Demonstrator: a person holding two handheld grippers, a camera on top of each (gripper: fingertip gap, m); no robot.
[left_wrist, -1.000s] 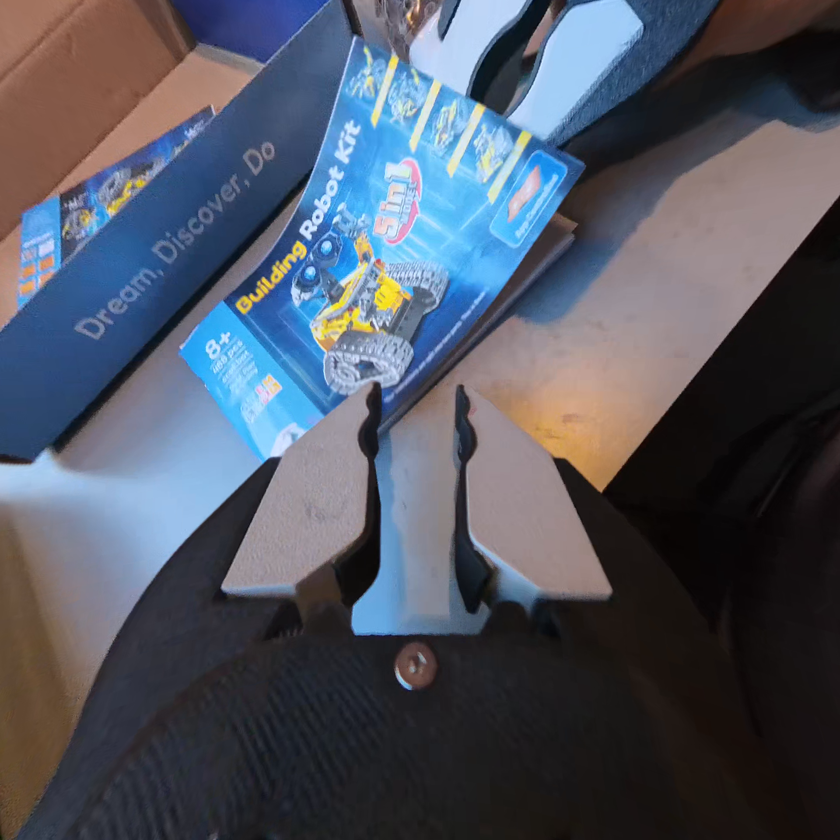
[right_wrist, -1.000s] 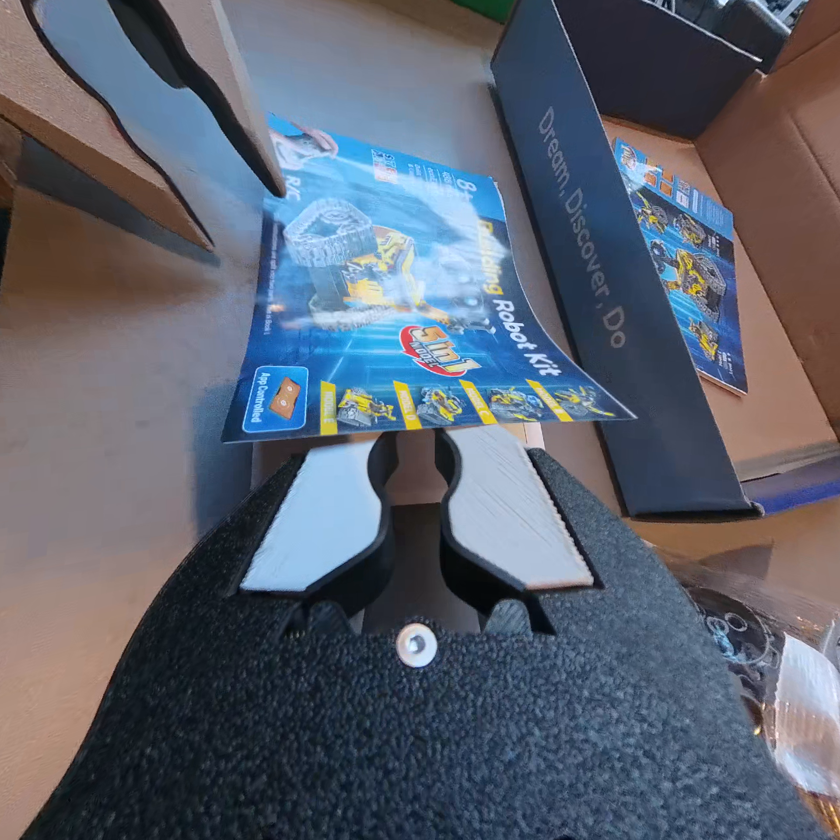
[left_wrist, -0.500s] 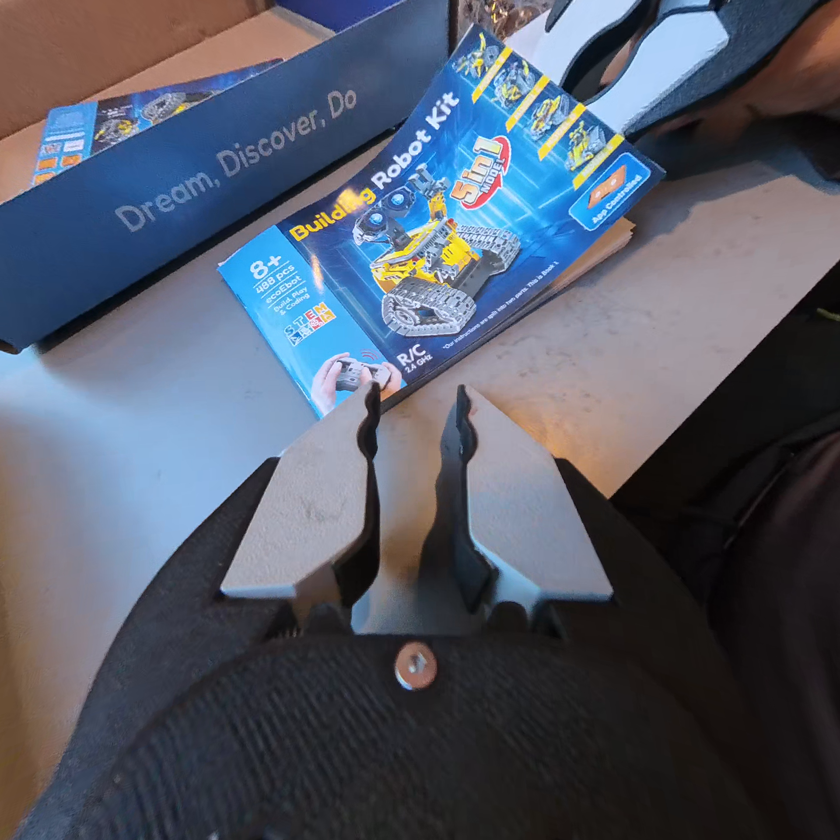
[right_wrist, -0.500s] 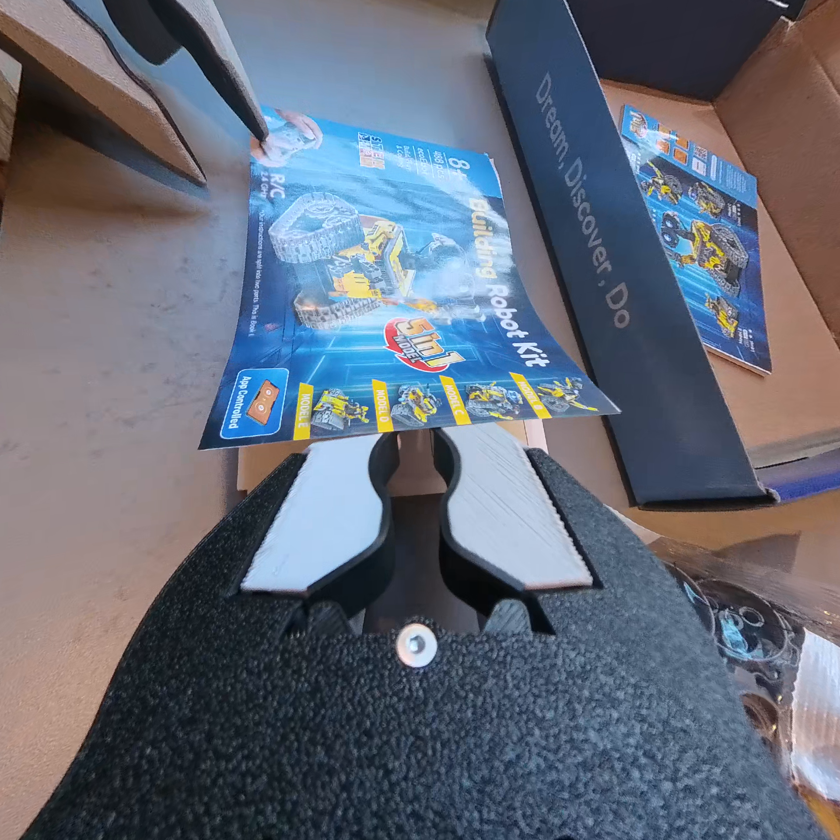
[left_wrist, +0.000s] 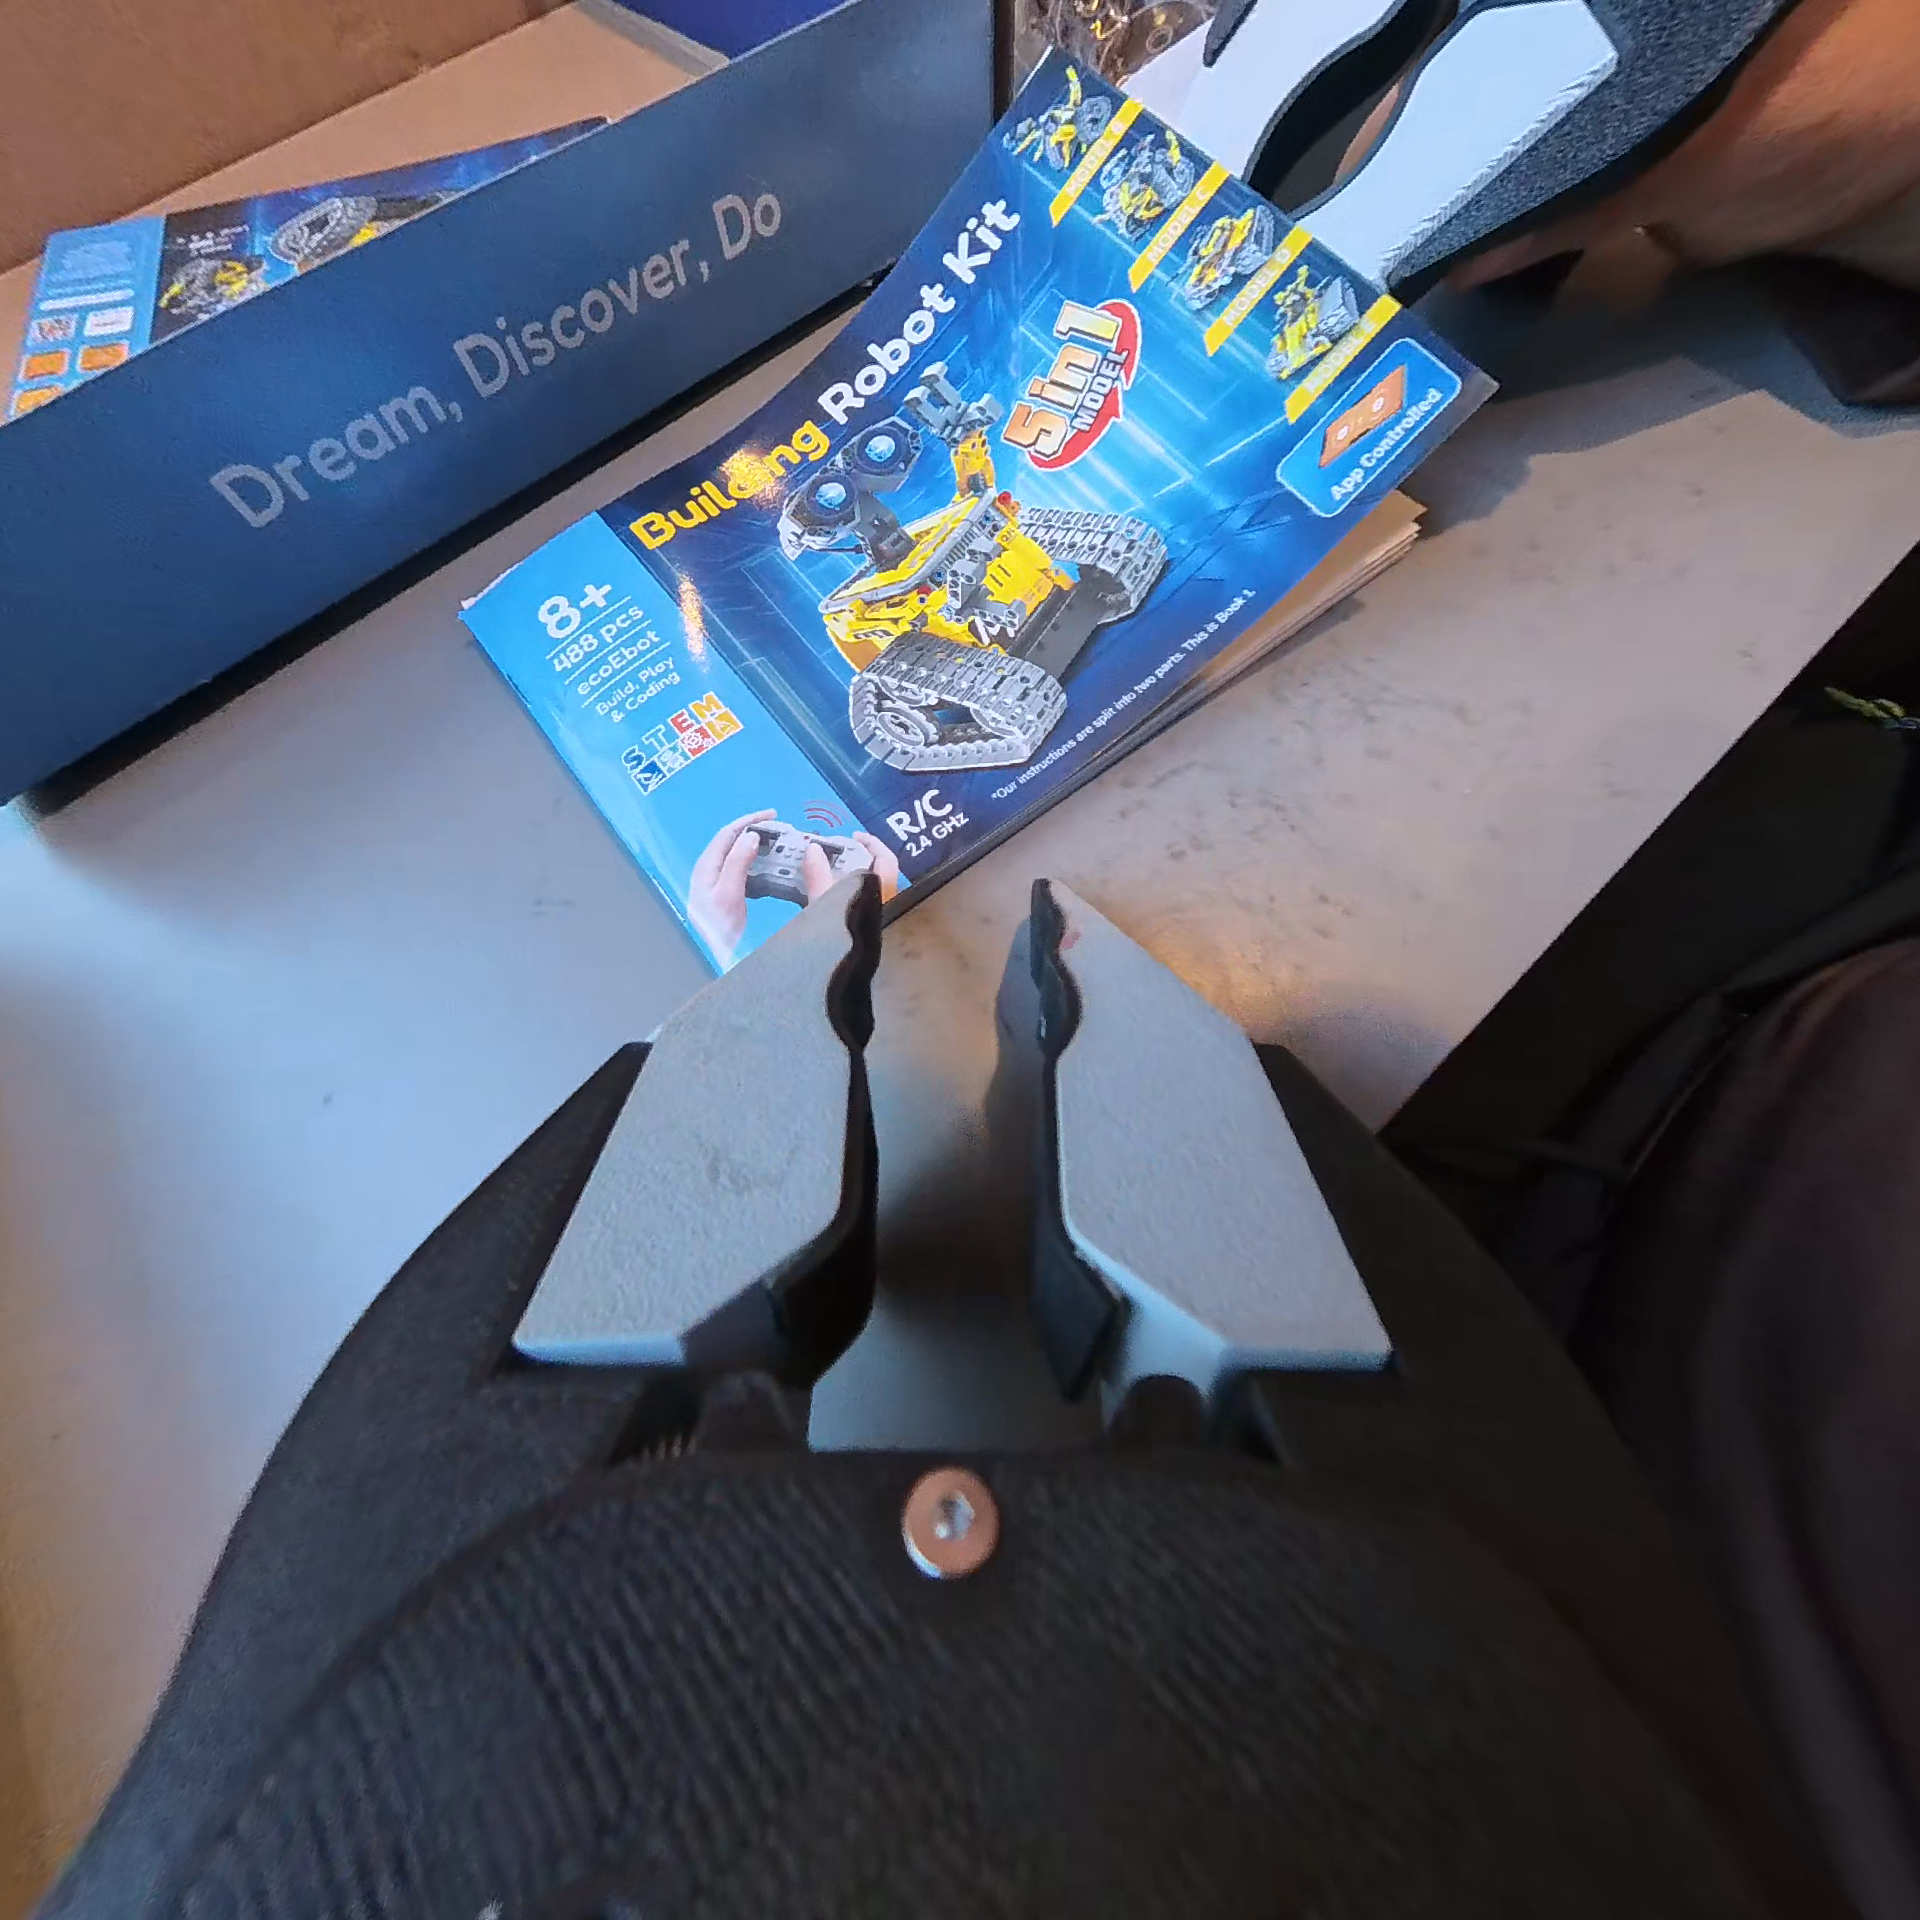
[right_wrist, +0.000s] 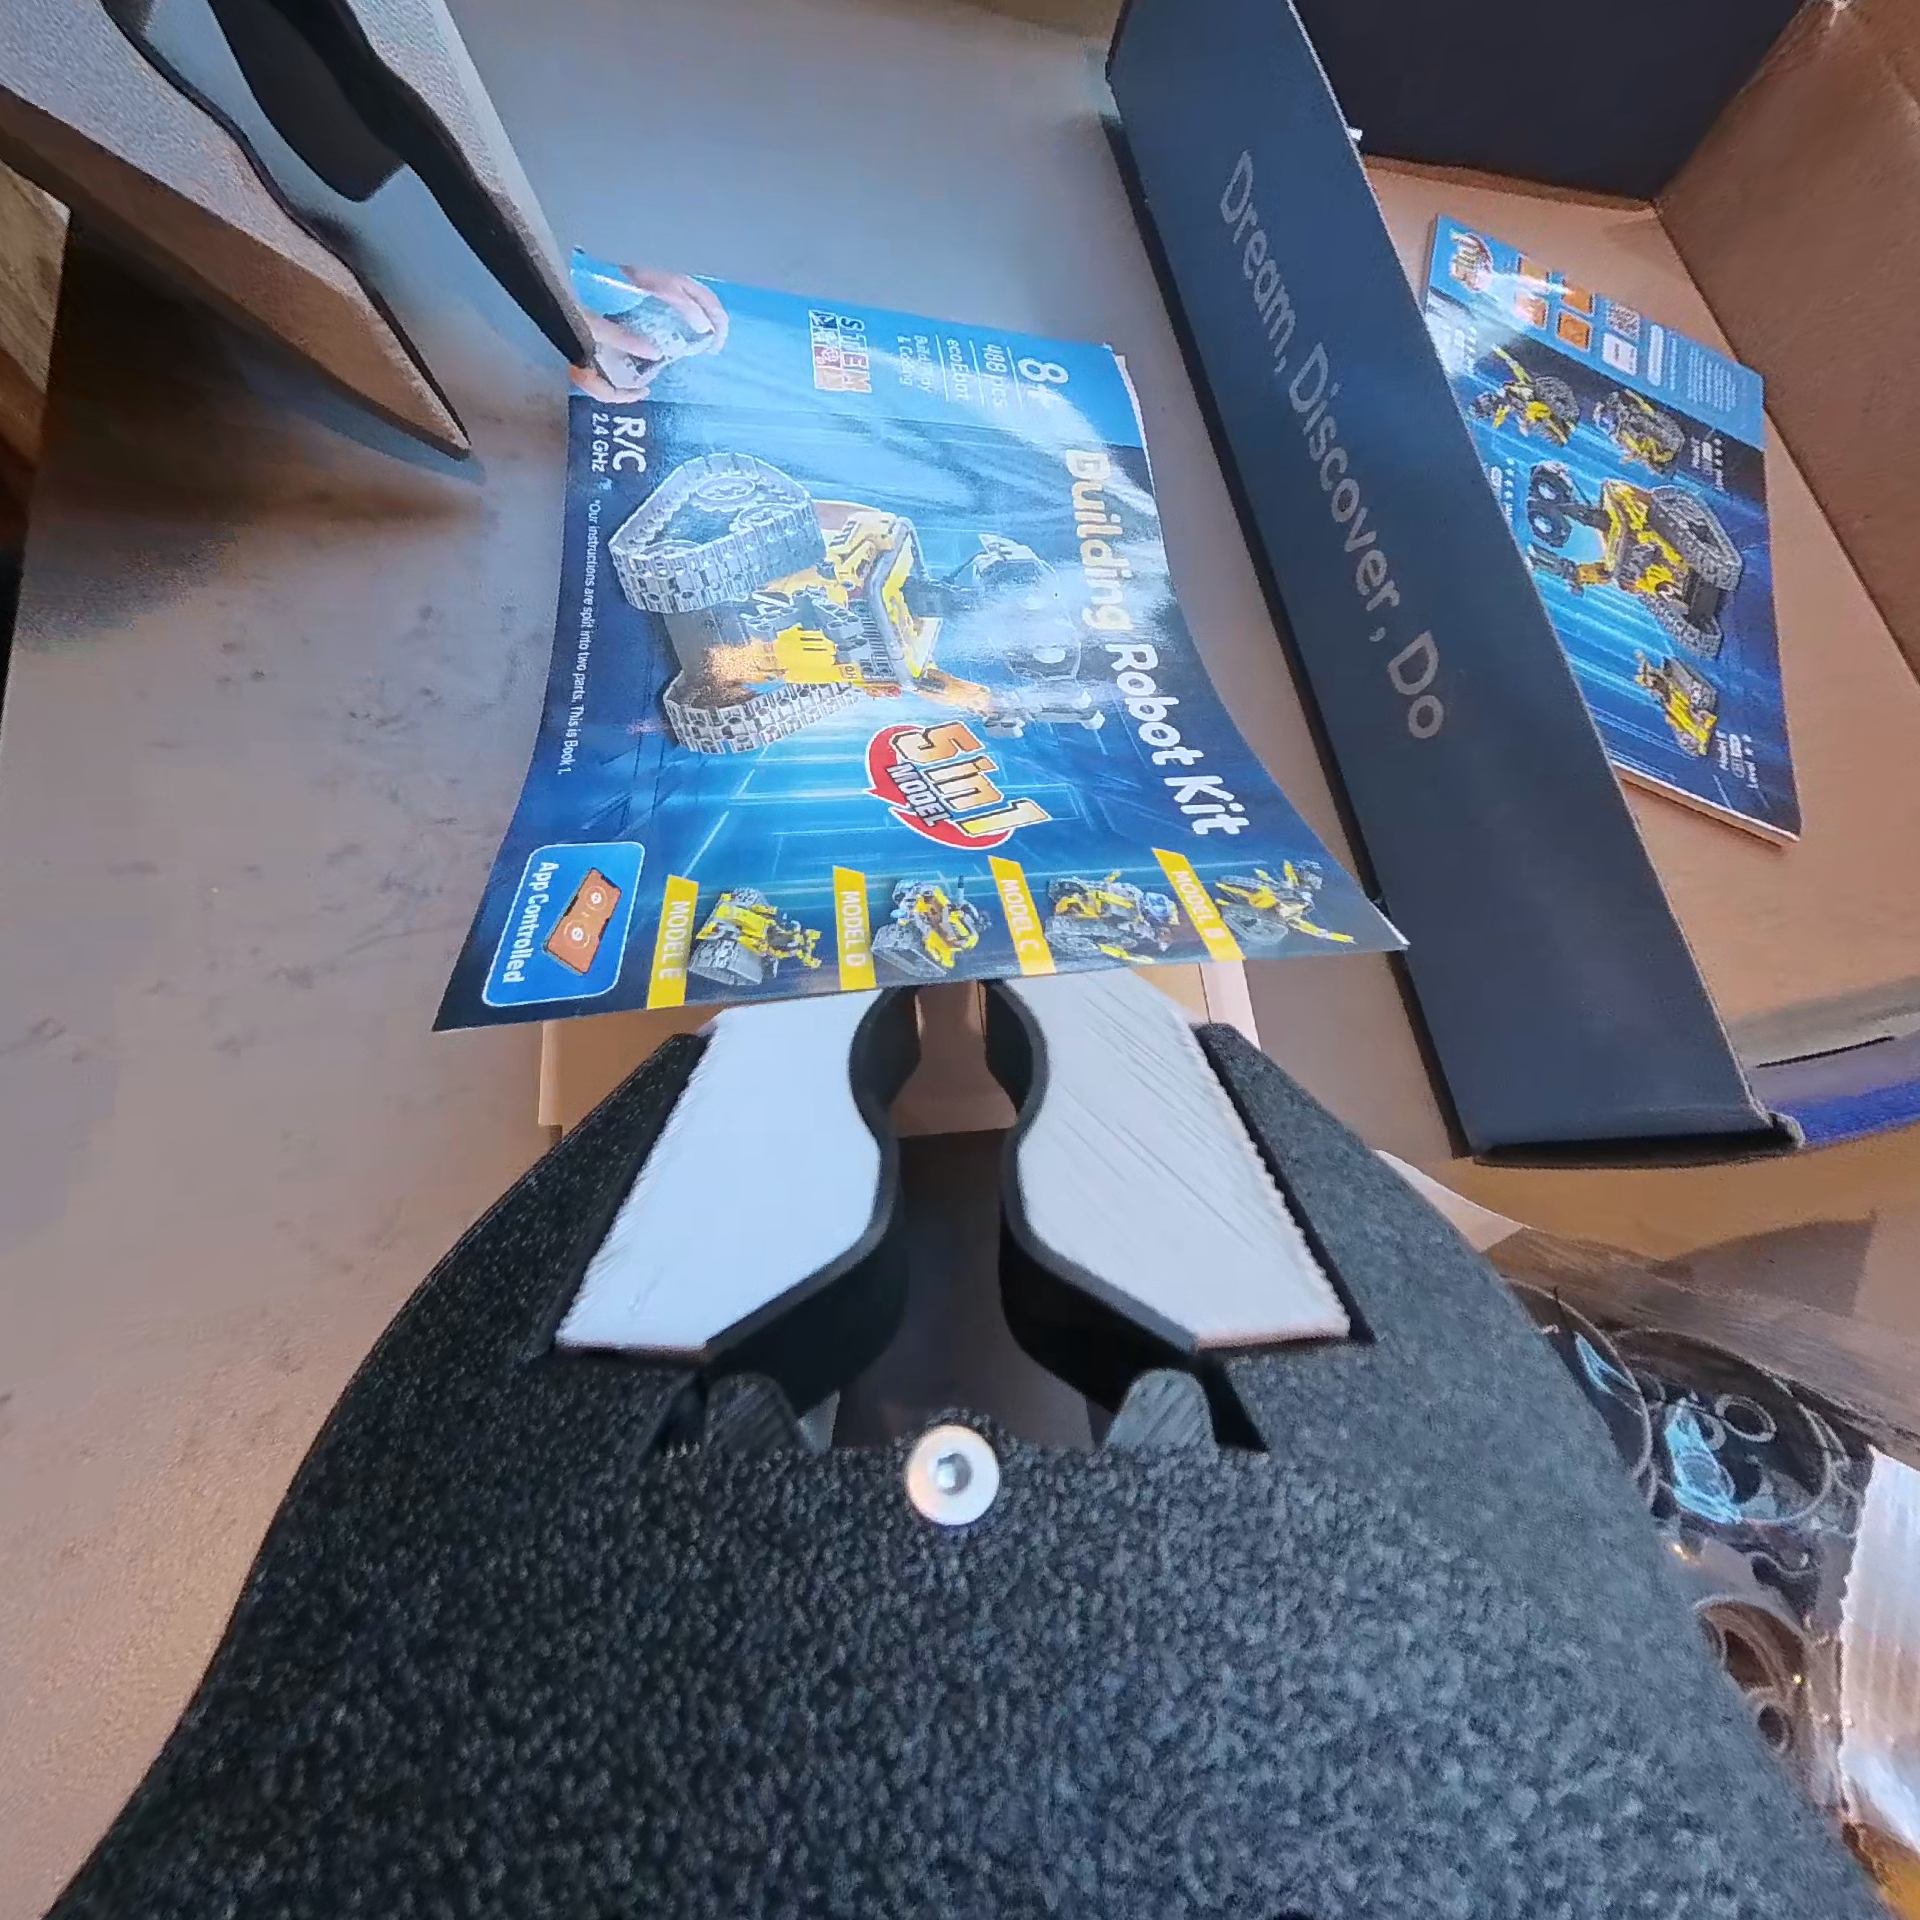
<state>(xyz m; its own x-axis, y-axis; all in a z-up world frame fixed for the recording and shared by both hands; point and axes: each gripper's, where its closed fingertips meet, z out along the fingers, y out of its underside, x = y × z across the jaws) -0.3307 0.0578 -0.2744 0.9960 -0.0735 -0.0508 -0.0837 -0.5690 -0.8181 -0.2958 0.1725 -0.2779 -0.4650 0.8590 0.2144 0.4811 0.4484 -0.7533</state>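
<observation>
**Left wrist view.** At 10 o'clock a long dark-blue box panel lies across the grey worktop. Behind it is a brown cardboard box.

At the centre lies the blue instruction booklet, whose cover shows a yellow tracked toy robot. Its near corner points to 6 o'clock. Its far edge curls up off the pale inner pages toward 1 o'clock.

My left tongs are empty, with a clear gap between the jaws. The left fingertip sits at the booklet's near corner, and I cannot tell whether it touches it. The right fingertip is over bare worktop.

At 1 o'clock my right tongs enter under the raised cover, and a hand is behind them.

**Right wrist view.** The left tongs show at 11 o'clock, with one tip at the booklet's far corner.

The booklet fills the centre, and its near cover edge overhangs my right tongs. What shows of their jaws stands slightly apart, with beige pages visible in the gap. The tips are hidden beneath the cover, so I cannot tell whether they pinch anything.

The dark panel runs from 12 to 3 o'clock. Beyond it, at 2 o'clock, a second booklet lies flat in the cardboard box. At 4 o'clock sits a clear plastic bag, and I cannot make out its contents.
</observation>
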